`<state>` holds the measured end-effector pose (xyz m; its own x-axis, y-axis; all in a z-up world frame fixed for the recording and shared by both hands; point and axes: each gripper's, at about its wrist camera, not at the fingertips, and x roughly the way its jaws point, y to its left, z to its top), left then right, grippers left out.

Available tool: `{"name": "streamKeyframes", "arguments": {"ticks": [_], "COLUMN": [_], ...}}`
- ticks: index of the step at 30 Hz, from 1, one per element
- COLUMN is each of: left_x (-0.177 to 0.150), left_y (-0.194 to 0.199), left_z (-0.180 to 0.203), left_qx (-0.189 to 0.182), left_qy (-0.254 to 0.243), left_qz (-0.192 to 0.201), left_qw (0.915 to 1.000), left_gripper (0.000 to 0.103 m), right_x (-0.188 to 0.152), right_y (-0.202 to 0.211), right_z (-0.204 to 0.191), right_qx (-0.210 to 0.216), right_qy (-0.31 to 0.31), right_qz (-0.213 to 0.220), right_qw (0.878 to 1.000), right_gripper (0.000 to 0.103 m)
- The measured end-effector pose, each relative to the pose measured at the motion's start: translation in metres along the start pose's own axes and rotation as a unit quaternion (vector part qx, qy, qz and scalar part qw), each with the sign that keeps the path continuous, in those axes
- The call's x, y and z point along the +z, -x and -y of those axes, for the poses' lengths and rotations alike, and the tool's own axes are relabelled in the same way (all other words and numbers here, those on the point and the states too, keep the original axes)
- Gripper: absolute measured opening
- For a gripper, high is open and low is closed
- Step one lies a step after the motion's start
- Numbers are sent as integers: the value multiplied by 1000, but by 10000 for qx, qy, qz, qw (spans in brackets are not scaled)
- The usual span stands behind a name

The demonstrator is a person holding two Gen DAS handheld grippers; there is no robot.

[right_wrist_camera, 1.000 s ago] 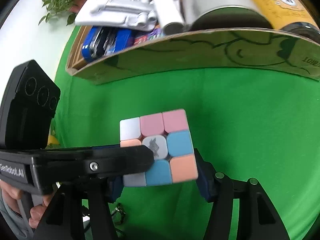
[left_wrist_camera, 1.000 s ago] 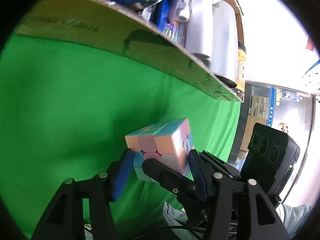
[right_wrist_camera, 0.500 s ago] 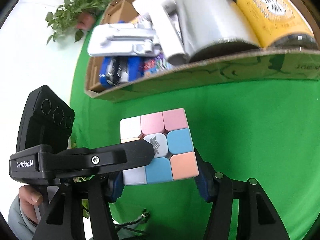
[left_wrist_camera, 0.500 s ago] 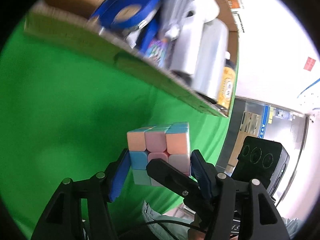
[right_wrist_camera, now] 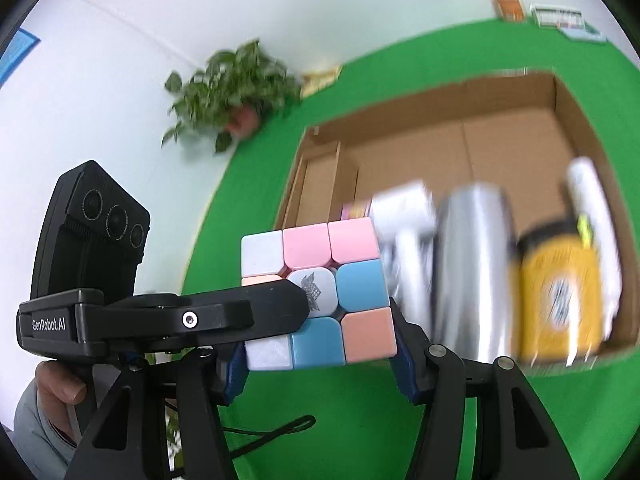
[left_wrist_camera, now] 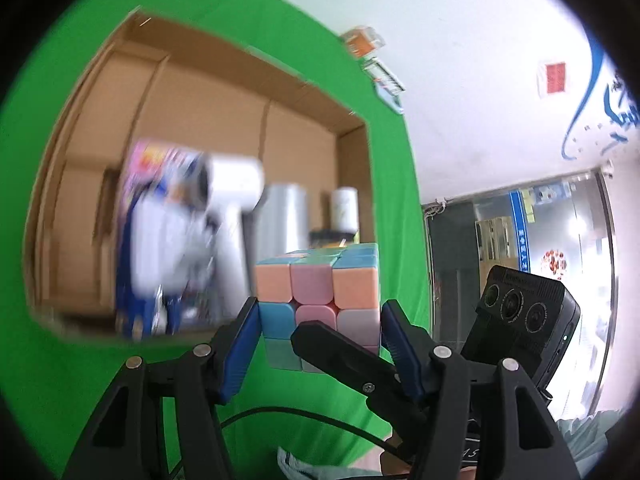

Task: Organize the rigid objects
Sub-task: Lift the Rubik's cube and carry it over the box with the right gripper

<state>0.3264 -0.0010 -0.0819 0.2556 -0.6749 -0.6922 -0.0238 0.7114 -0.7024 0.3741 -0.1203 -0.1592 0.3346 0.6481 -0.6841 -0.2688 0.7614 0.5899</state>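
Left tool (left_wrist_camera: 320,344) and right tool (right_wrist_camera: 316,356) pinching cube (right_wrist_camera: 316,292), box (right_wrist_camera: 576,120) contents blurred

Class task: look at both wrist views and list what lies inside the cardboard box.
Inside the cardboard box: a silver cylinder, a yellow-labelled jar, a white handheld device and a colourful package. Blur and the puzzle cube hide anything beneath.

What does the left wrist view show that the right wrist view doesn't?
Left wrist only: a red notice on the wall and a glass doorway. Right wrist only: a potted plant and a hand on the other gripper's handle. Both: the puzzle cube held between both grippers, and the cardboard box with a silver cylinder inside.
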Motion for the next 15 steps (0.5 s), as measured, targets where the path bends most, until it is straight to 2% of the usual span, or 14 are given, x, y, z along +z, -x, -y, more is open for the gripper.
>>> {"name": "streamKeyframes", "arguments": {"ticks": [3, 5, 7, 10, 15], "left_x": [33, 53, 68, 88, 112], "left_y": [-20, -34, -53, -83, -131], "left_z": [15, 25, 33, 39, 39], "left_qx": [-52, -64, -126, -187, -180], "left_qy": [-258, -423, -531, -610, -566], "left_qz": [-140, -270, -376, -582, -993], "left_qw": [9996, 9987, 9978, 9963, 9933], "left_gripper": [60, 60, 60, 60, 60], "right_x": [35, 55, 74, 94, 109], "right_y": [8, -2, 4, 2, -15], "right_z": [19, 40, 59, 88, 140], "right_qx": [-108, -152, -248, -374, -566], "right_qy": [-59, -128, -184, -298, -672], "right_qz": [189, 194, 230, 256, 193], "right_qw": [9997, 9996, 9993, 9985, 9959], "right_gripper": [56, 56, 56, 56, 56]}}
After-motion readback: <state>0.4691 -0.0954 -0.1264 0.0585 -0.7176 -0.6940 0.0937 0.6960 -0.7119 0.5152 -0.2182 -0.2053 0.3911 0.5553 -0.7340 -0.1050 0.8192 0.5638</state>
